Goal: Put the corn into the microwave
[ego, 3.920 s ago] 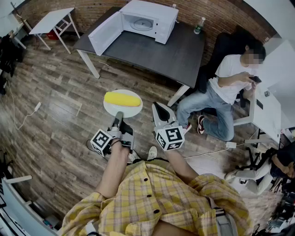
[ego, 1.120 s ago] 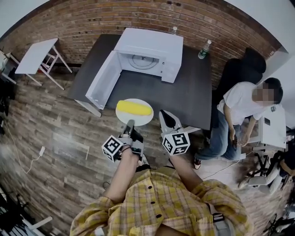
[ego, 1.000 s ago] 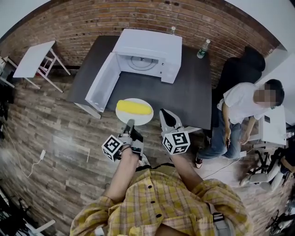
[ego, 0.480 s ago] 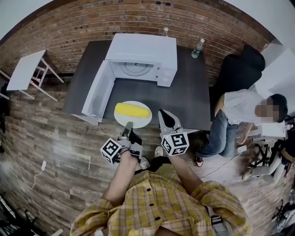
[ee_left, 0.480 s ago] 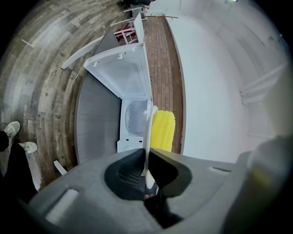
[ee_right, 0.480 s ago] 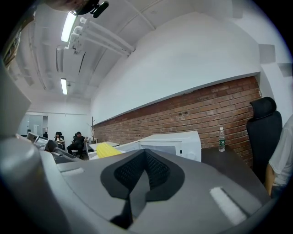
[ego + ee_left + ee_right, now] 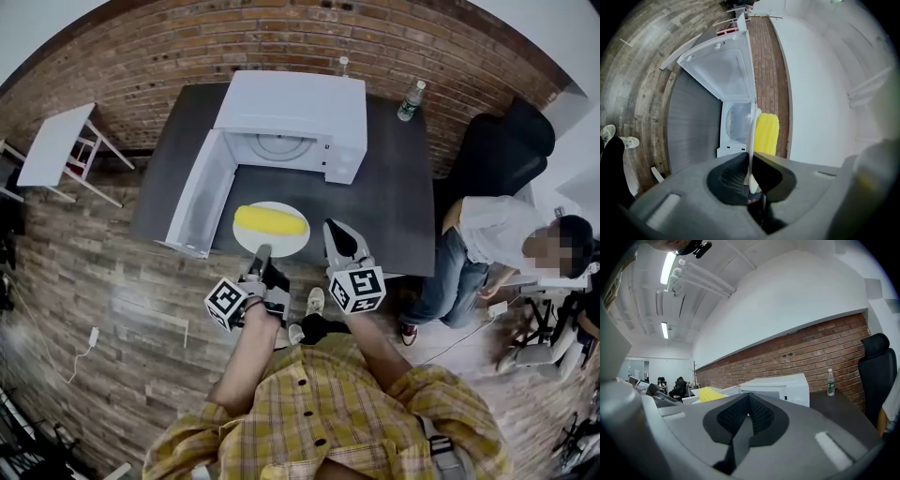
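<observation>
A yellow corn cob (image 7: 270,220) lies on a white plate (image 7: 281,246), which I carry over the front edge of the dark table (image 7: 398,202). My left gripper (image 7: 262,253) is shut on the plate's near rim. In the left gripper view the plate (image 7: 752,133) shows edge-on between the jaws, with the corn (image 7: 766,133) beyond them. The white microwave (image 7: 295,112) stands ahead with its door (image 7: 199,192) swung open to the left and its cavity (image 7: 736,123) facing me. My right gripper (image 7: 334,231) hovers beside the plate, shut and empty, and is seen closed (image 7: 749,404) in its own view.
A water bottle (image 7: 409,98) stands at the table's far right, and a second bottle (image 7: 343,64) behind the microwave. A seated person (image 7: 502,234) and a black chair (image 7: 502,145) are to the right. A small white table (image 7: 54,145) stands at the left.
I have moved toward the table with both grippers. The plate, earlier over the floor, now hangs over the table's front edge. The microwave is nearer. The left grip is unchanged.
</observation>
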A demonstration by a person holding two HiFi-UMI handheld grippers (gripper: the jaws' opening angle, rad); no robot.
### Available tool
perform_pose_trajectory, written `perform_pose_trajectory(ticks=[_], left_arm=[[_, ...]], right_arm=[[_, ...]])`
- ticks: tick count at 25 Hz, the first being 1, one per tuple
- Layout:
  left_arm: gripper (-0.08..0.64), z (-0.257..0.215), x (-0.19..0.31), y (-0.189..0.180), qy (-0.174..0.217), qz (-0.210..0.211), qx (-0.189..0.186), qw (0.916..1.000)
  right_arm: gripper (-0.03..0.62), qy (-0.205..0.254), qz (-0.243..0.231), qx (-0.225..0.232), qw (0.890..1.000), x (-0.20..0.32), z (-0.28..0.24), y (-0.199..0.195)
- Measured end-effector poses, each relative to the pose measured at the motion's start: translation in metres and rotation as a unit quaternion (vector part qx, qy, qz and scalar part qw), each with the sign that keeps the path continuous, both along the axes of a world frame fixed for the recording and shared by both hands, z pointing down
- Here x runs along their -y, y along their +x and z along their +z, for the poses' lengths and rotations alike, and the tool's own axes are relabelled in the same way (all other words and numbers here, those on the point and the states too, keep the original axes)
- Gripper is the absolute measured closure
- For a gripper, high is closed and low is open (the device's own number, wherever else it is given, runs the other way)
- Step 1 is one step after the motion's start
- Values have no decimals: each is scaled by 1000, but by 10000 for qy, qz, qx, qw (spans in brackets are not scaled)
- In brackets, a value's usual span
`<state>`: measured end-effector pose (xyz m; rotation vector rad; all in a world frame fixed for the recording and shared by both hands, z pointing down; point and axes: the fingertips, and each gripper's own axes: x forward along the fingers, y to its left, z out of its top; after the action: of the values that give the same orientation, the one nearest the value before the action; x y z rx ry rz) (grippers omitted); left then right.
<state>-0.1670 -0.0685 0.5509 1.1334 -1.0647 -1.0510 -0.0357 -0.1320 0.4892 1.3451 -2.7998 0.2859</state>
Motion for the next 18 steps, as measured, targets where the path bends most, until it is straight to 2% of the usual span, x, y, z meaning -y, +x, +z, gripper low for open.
perform_pose_trajectory(ticks=[4,18], left_arm=[[537,8,23,-5,-123,7,219,9997],[537,23,95,-1,-289,-24,251,9993]], right_arm=[[588,76,-125,-23,9999,26,1,-9],[587,37,-156,67,9998,99,7,-7]])
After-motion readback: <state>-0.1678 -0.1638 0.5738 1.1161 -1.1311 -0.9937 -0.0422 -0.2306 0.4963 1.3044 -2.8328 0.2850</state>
